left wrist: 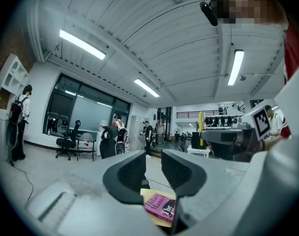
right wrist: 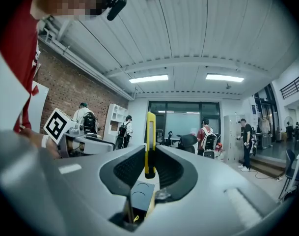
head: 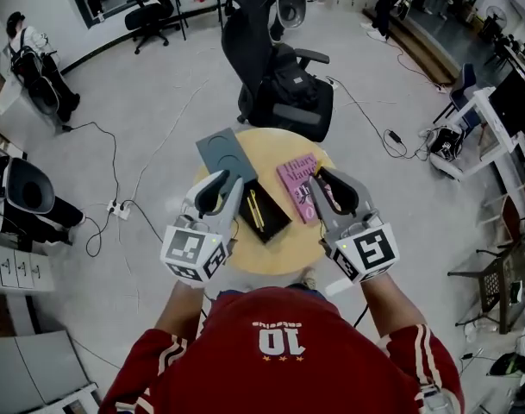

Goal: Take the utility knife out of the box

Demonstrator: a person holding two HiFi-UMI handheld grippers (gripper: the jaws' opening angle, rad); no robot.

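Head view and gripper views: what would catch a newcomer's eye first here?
A yellow utility knife stands upright between the jaws of the right gripper, which are closed on it. On the round table lie an open black box and a pink book. The left gripper is open, with nothing between its jaws.

The pink book (head: 298, 186) on the table (head: 271, 255) carries the name "Hilary Mantel" in dark letters; the left gripper view also shows a white "The" lower on its cover. The red shirt (head: 279, 360) bears a white "10". Square black-and-white code markers cover the cubes of the left tool (head: 225, 188) and the right tool (head: 331, 182).
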